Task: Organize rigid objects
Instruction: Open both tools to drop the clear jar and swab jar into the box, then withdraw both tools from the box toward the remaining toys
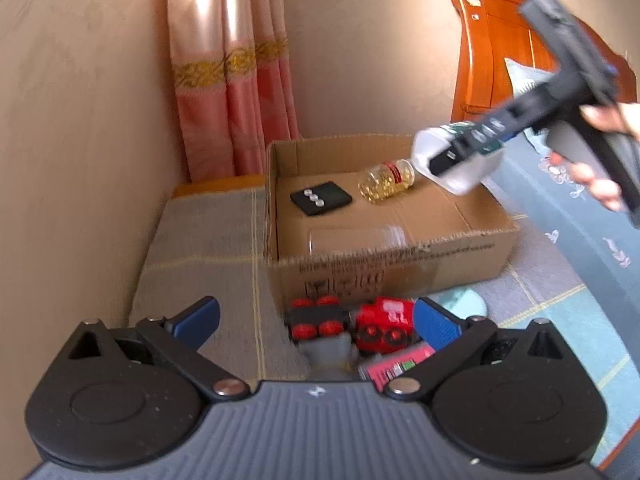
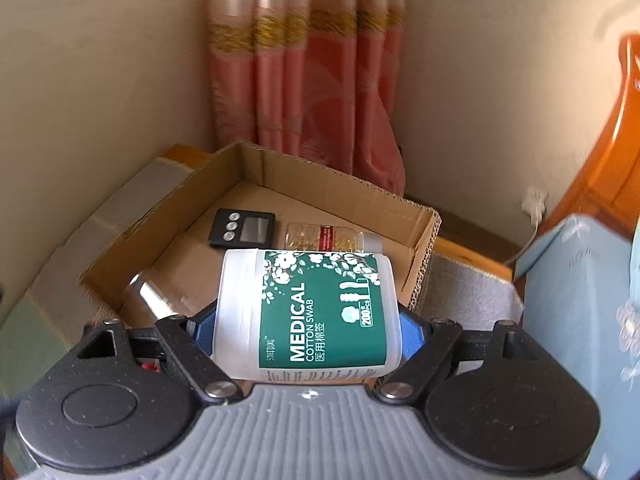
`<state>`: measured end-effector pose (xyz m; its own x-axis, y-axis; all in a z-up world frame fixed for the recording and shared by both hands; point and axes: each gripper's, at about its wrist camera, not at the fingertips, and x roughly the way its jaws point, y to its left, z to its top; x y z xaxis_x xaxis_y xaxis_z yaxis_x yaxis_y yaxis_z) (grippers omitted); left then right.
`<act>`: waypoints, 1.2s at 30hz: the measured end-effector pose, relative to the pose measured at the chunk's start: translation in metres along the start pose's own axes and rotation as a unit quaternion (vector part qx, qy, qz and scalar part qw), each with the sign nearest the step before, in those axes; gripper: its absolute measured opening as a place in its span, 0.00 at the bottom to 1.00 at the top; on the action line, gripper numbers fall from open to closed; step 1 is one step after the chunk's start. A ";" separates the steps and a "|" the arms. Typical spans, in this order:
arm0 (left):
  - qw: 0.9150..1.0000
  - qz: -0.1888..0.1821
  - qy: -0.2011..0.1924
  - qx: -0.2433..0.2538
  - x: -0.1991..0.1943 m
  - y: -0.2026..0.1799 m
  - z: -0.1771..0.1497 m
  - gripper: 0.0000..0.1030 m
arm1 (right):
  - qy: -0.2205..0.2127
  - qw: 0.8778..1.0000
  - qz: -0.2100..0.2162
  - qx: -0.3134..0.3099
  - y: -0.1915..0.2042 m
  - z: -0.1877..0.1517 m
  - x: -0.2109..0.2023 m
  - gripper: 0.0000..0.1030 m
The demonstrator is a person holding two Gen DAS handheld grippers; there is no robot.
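Note:
My right gripper [image 2: 306, 332] is shut on a white cotton swab jar [image 2: 308, 312] with a green label and holds it on its side above the open cardboard box [image 2: 340, 184]. The jar [image 1: 456, 160] and right gripper [image 1: 460, 156] also show in the left wrist view, over the box's [image 1: 384, 264] right rim. Inside the box lie a black digital timer [image 1: 320, 198], a clear bottle of yellow capsules [image 1: 386, 180] and a clear glass [image 1: 352, 240]. My left gripper [image 1: 316, 320] is open above a red toy truck [image 1: 384, 324], a black-and-red toy [image 1: 316, 318] and a pink box [image 1: 396, 364].
The box sits on a striped mat [image 1: 208, 248] against a beige wall [image 1: 80, 120]. A pink curtain [image 1: 232, 80] hangs behind it. A wooden headboard [image 1: 492, 48] and a blue bedspread [image 1: 568, 216] are to the right. A grey object [image 1: 332, 354] lies under the toys.

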<state>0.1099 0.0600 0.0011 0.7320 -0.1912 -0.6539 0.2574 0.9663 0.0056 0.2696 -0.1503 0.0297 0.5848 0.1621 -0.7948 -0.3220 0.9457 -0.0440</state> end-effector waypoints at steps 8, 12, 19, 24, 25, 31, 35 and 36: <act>1.000 0.010 0.008 -0.015 -0.004 0.015 -0.013 0.99 | -0.011 0.996 -0.031 0.082 -0.011 0.019 0.029 1.00; 1.000 0.011 0.011 -0.021 -0.005 0.022 -0.018 0.99 | -0.013 0.994 -0.037 0.100 -0.011 0.014 0.022 1.00; 0.999 0.005 0.021 -0.030 0.004 0.030 -0.025 0.99 | -0.017 0.995 -0.071 0.062 0.012 -0.001 -0.007 1.00; 0.999 0.011 0.027 -0.025 0.006 0.030 -0.030 0.99 | -0.030 0.995 -0.075 0.056 0.026 -0.023 -0.029 1.00; 0.999 0.013 0.029 -0.024 0.007 0.030 -0.031 0.99 | -0.031 0.995 -0.074 0.058 0.027 -0.028 -0.032 1.00; 0.998 0.018 0.047 -0.026 0.010 0.031 -0.039 0.99 | -0.038 0.992 -0.078 0.089 0.034 -0.071 -0.045 1.00; 0.999 0.016 0.047 -0.024 0.010 0.029 -0.040 0.99 | -0.029 0.988 -0.084 0.123 0.035 -0.096 -0.041 1.00; 0.999 0.016 0.047 -0.024 0.010 0.029 -0.039 0.99 | -0.026 0.987 -0.081 0.134 0.034 -0.101 -0.038 1.00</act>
<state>0.1001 0.0931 -0.0350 0.6763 -0.1461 -0.7220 0.2039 0.9790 -0.0071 0.1615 -0.1524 -0.0029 0.6517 0.0092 -0.7584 -0.0153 0.9999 -0.0011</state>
